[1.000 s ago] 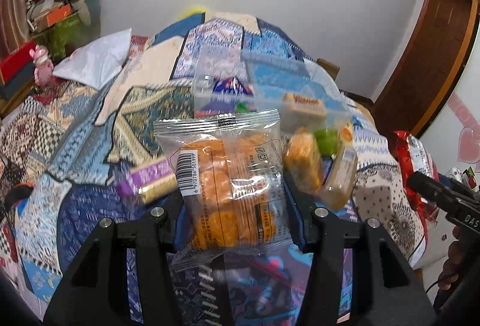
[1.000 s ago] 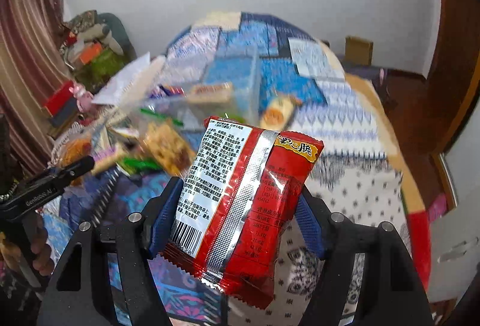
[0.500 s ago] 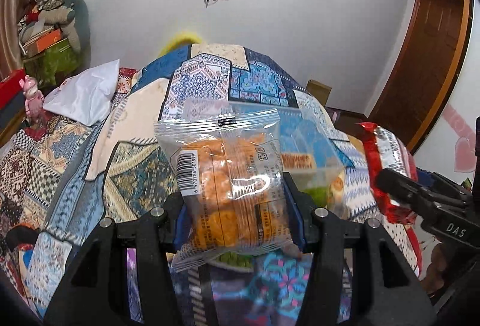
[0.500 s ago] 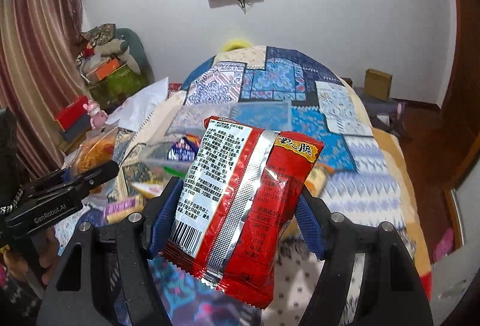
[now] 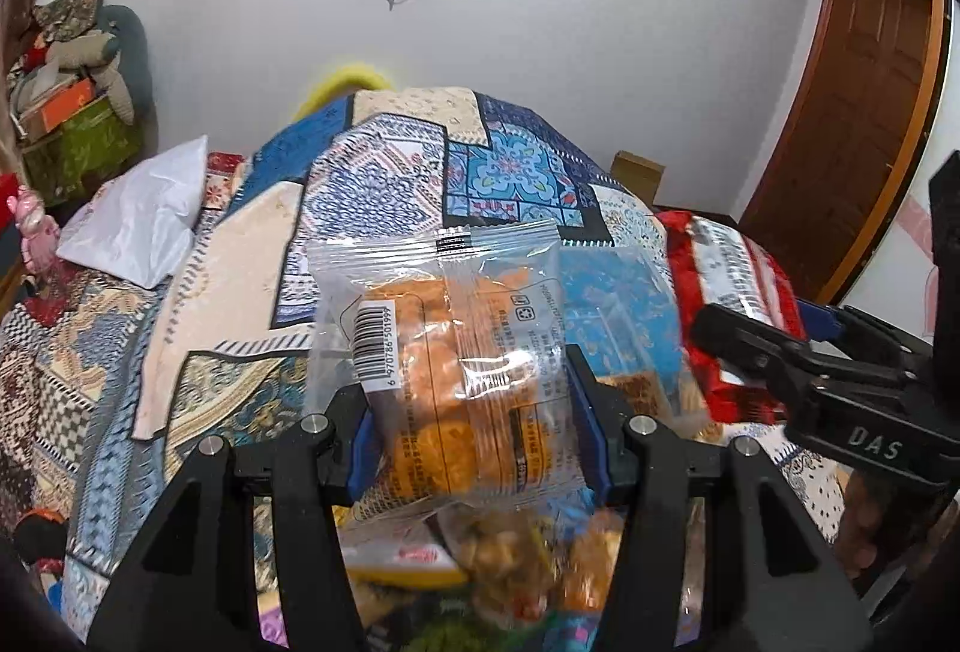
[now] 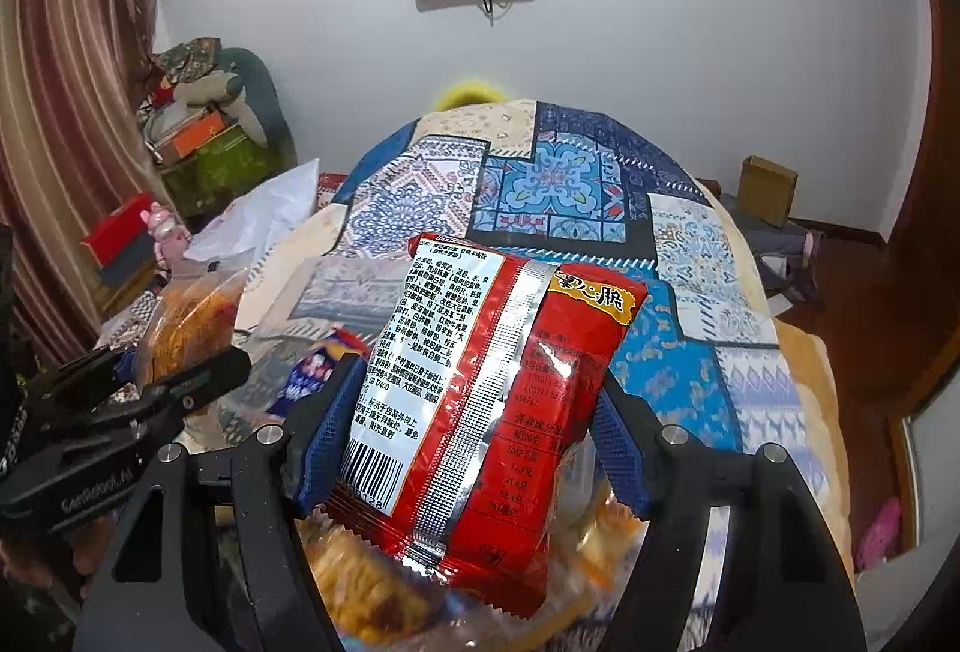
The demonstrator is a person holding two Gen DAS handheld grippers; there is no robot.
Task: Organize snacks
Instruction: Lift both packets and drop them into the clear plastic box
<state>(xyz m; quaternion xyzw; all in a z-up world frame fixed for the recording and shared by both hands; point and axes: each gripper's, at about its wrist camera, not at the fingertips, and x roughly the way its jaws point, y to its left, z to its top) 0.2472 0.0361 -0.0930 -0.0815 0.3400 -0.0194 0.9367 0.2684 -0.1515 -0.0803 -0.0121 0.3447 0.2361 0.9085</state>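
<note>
My left gripper (image 5: pixel 474 412) is shut on a clear packet of orange snacks (image 5: pixel 462 364) and holds it above the bed. My right gripper (image 6: pixel 474 424) is shut on a red foil snack packet (image 6: pixel 498 388), also held up. Each gripper shows in the other's view: the right one with its red packet (image 5: pixel 732 292) at the right of the left wrist view, the left one with its orange packet (image 6: pixel 192 316) at the left of the right wrist view. A clear plastic box (image 5: pixel 618 304) with snacks lies on the bed behind the packets. Several loose snacks (image 5: pixel 522 562) lie blurred below.
The bed has a patchwork quilt (image 5: pixel 420 184). A white pillow (image 5: pixel 144 220) lies at its left. Boxes and soft toys (image 6: pixel 198 135) pile against the left wall. A cardboard box (image 6: pixel 768 184) stands on the floor at the right, near a wooden door (image 5: pixel 852 123).
Both grippers have risen and come closer together, still holding their packets. The clear box and loose snacks have slid lower in both views.
</note>
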